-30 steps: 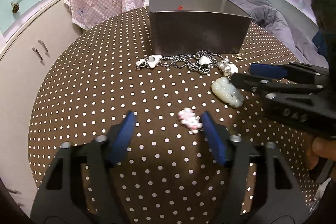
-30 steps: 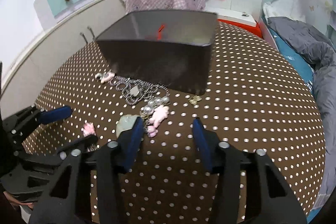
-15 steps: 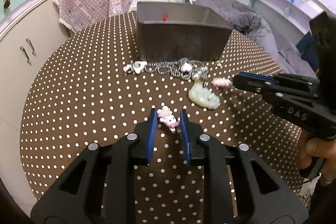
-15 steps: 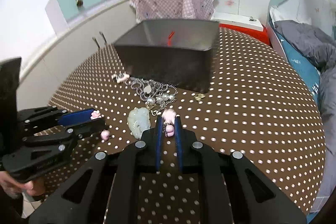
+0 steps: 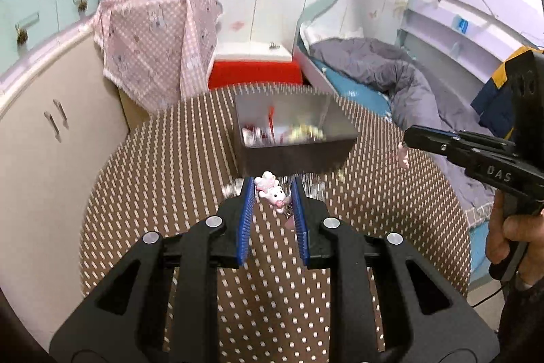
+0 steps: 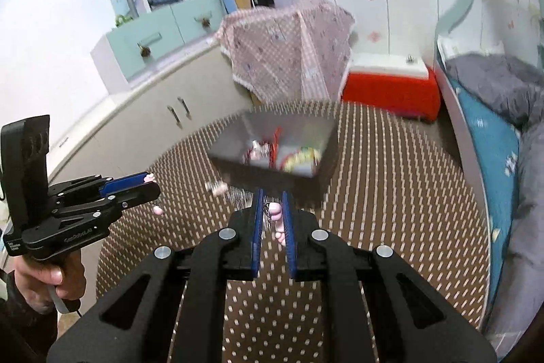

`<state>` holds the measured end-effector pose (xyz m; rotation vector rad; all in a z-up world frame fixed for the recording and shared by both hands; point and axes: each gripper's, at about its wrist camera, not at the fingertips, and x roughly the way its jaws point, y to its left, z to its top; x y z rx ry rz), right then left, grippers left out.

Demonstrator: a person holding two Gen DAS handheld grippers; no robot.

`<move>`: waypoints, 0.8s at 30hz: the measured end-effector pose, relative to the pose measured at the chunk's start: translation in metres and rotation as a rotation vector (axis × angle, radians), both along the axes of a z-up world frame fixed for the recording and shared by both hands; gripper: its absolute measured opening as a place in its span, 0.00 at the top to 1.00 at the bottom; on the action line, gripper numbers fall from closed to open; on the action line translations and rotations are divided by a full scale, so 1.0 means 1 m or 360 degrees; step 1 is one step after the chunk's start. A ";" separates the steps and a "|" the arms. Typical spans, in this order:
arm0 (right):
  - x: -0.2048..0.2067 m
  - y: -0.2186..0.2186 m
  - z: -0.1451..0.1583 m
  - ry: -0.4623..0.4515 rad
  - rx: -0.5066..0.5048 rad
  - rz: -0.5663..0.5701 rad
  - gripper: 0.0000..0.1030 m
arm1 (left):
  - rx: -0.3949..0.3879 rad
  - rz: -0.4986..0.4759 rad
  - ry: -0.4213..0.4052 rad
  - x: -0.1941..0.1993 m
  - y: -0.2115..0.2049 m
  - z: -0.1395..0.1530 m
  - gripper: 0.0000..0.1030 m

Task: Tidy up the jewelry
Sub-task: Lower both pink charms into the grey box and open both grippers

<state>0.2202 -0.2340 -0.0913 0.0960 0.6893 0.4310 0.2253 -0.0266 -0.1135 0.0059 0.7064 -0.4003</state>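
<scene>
Fingers of the left gripper (image 5: 271, 197) are nearly closed, their blue pads clamped on a pink and white charm (image 5: 271, 191) whose head pokes out above the tips while a small pendant hangs below it between the pads. From the right wrist view the same gripper (image 6: 149, 184) comes in from the left edge, held by a hand (image 6: 47, 278), with a bit of pink showing at its tip and another dangling just under it.

Fingers of the right gripper (image 6: 272, 210) stand almost together, pinching a pale pink charm (image 6: 277, 221) with a short bit of chain beside it; the lower end of the charm hangs down in the narrow gap between the pads. In the left wrist view this gripper (image 5: 406, 142) reaches in from the right, carried by the other hand (image 5: 510, 240), and a pink piece hangs from its tip, clear of the surface.

Both grippers are raised above the brown polka-dotted counter (image 5: 153, 165). Beyond them sits a dark grey box (image 5: 295, 155), open at the top, with blurred red, white and yellowish items inside. At the foot of its near wall, on the counter, lie more pieces of jewelry (image 6: 217, 186), too smeared to make out.
</scene>
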 end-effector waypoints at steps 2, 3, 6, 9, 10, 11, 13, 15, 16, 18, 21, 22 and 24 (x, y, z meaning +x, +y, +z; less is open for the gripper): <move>0.005 0.003 0.016 -0.0063 -0.0015 0.0011 0.90 | 0.0006 0.0006 -0.0046 0.007 0.000 0.014 0.78; 0.009 0.004 0.026 -0.0099 -0.0016 0.0018 0.90 | 0.0009 0.0010 -0.0065 0.012 0.000 0.020 0.78; 0.023 0.007 0.045 -0.0159 -0.0002 0.0037 0.90 | -0.0008 0.0016 -0.0104 0.028 -0.002 0.038 0.78; 0.040 0.011 0.052 -0.0156 0.0036 0.0065 0.90 | -0.0020 0.0025 -0.0110 0.048 -0.007 0.047 0.78; 0.046 0.013 0.053 -0.0152 0.0034 0.0071 0.90 | -0.0024 0.0022 -0.0099 0.055 -0.010 0.048 0.78; 0.050 0.014 0.053 -0.0145 0.0032 0.0079 0.90 | -0.0031 0.0014 -0.0084 0.063 -0.013 0.048 0.78; 0.064 0.020 0.051 -0.0124 0.0037 0.0087 0.90 | -0.0020 -0.0003 -0.0060 0.078 -0.021 0.047 0.78; 0.076 0.020 0.045 -0.0087 0.0040 0.0075 0.90 | -0.0003 -0.0010 -0.0024 0.090 -0.028 0.042 0.78; 0.082 0.020 0.042 -0.0066 0.0040 0.0070 0.90 | 0.0002 -0.0016 0.0002 0.096 -0.031 0.039 0.77; 0.091 0.019 0.035 -0.0016 0.0043 0.0056 0.90 | 0.0047 0.0008 0.0043 0.106 -0.035 0.033 0.71; 0.104 0.012 0.023 0.0055 0.0075 -0.0010 0.77 | 0.0064 0.0072 0.0033 0.111 -0.033 0.029 0.11; 0.105 0.008 0.020 0.0064 0.0081 -0.0047 0.55 | 0.0059 0.0091 -0.0002 0.108 -0.030 0.031 0.11; 0.100 0.000 0.020 0.0030 0.0107 -0.0108 0.16 | 0.0071 0.0111 0.0002 0.107 -0.026 0.032 0.11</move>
